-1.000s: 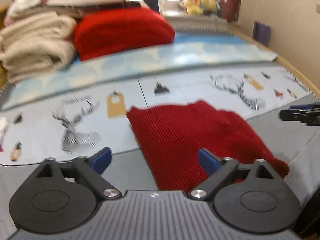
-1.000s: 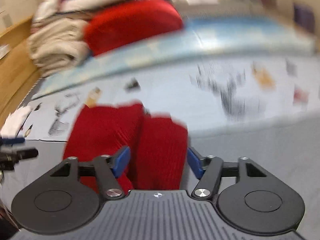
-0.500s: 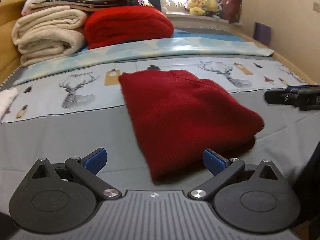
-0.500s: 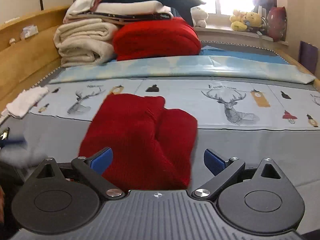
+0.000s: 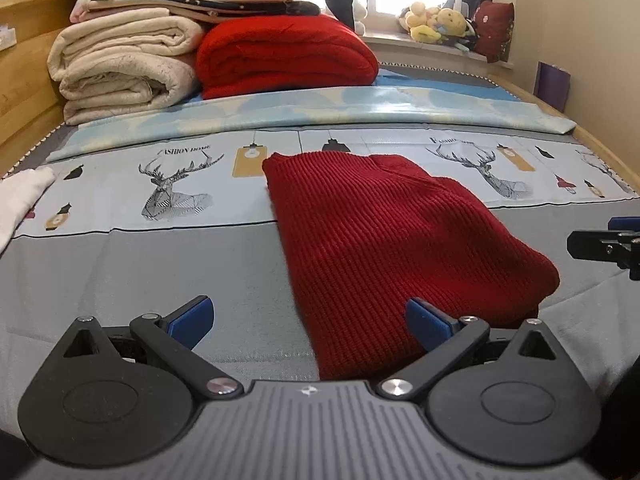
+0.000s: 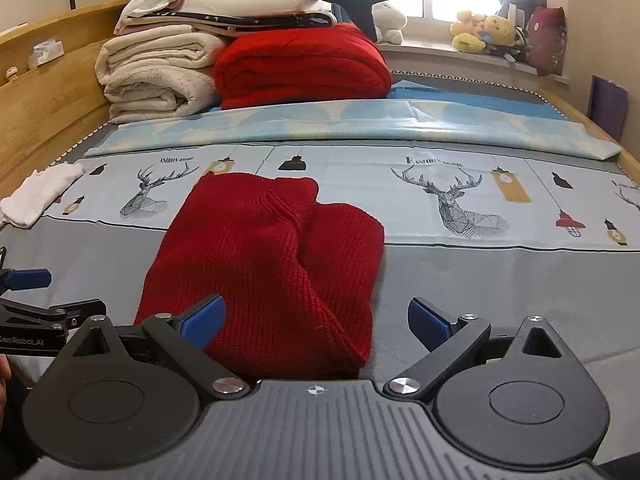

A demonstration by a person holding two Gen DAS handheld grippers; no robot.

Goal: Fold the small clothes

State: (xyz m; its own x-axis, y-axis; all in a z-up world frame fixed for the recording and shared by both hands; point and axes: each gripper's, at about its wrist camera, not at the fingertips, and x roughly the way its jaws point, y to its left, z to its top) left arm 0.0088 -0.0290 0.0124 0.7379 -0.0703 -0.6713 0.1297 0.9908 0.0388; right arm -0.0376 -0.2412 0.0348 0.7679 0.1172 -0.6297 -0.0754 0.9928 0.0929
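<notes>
- Left gripper (image 5: 308, 320): jaws wide apart, nothing clamped; near left corner of the garment lies between the blue pads, not pressed.
- Right gripper (image 6: 316, 320): jaws spread fully after just opening; near edge of the garment lies between the pads, free of them.
- Red knit garment (image 6: 264, 264): folded, flat on the bed; far end on the deer-print sheet (image 6: 440, 184), near end on the grey cover (image 5: 140, 272).
- Small white cloth (image 6: 38, 194): far left edge of the bed; kind of garment unclear.
- Folded cream blankets (image 5: 120, 68), red blanket (image 5: 284, 56): stacked at the bed's far end.
- Plush toys (image 6: 488, 32): on the windowsill.
</notes>
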